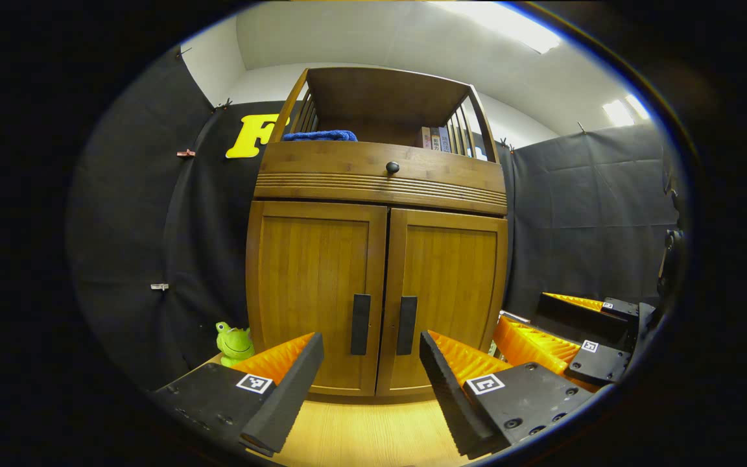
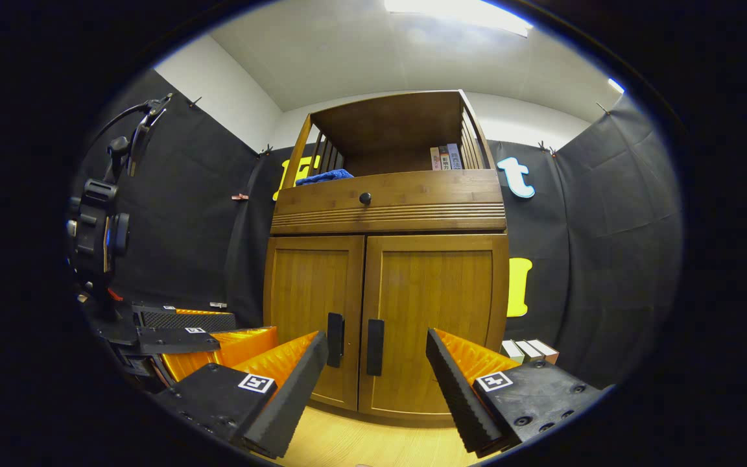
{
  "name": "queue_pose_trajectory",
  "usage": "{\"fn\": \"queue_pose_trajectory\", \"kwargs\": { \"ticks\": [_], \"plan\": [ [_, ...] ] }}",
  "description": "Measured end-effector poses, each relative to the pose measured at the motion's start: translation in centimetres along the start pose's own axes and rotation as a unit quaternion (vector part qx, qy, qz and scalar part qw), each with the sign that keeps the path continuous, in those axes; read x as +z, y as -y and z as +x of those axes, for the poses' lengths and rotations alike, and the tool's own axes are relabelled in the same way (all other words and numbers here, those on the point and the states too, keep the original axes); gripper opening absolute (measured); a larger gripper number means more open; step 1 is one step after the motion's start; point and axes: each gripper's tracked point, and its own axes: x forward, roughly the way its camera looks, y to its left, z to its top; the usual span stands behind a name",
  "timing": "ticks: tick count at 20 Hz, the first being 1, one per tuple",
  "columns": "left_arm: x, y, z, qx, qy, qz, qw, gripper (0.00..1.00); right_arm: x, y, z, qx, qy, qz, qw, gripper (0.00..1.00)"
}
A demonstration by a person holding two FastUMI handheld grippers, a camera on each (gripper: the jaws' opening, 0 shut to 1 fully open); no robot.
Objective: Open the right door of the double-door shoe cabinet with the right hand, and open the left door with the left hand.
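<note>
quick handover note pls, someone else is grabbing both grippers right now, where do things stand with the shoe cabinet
Left gripper: open, holding nothing, short of the cabinet, aimed at the two door handles.
Right gripper: open, holding nothing, beside the left one, also short of the doors.
Shoe cabinet: right door and left door both shut. The right handle and left handle stand upright, side by side at the centre seam.
Done: nothing yet beyond lining up.
Left: right jaws to the right handle, pull that door open; then left jaws to the left handle, open that door.
</note>
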Motion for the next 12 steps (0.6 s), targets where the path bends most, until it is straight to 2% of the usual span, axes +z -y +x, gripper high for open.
{"fn": "queue_pose_trajectory", "kwargs": {
  "ticks": [12],
  "plan": [
    [-0.3,-0.4,0.0,0.006,-0.001,0.000,1.000,0.93,-1.5,0.2,1.0,0.001,-0.012,0.010,1.000,0.97]
  ]
}}
